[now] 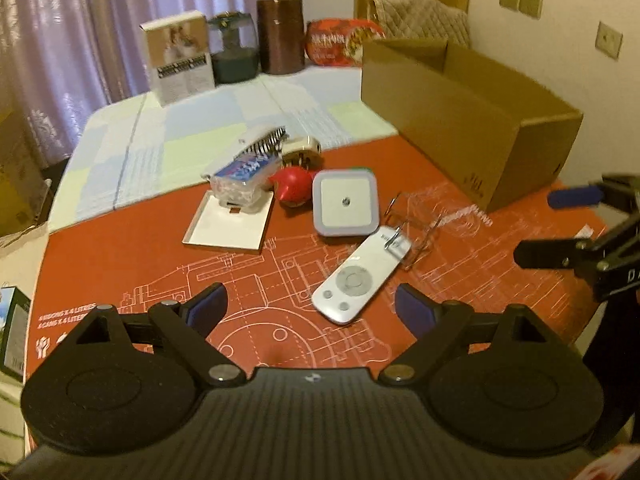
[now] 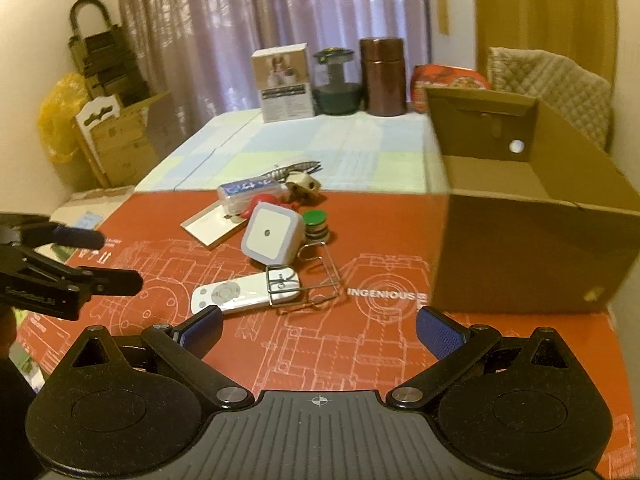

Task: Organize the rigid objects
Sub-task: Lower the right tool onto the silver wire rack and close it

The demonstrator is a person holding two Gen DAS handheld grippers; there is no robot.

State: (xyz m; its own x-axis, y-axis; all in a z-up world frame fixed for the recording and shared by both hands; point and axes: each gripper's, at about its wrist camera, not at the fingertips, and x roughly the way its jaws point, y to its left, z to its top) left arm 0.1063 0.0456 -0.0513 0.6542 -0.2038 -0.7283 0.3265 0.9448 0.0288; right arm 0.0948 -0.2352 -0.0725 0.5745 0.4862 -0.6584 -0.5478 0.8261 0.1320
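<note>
White oblong plastic remote control [image 1: 361,275] lies on the red printed mat [image 1: 120,264], just beyond the left gripper [image 1: 311,309], long axis slanting near-left to far-right; both the left and right gripper [image 2: 318,330] gape empty, the left nearer.

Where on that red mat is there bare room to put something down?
Bare mat lies between the white remote and the near edge, and left of the flat white tray. The cardboard box looks nearly empty. It is crowded around the square white night light.
</note>
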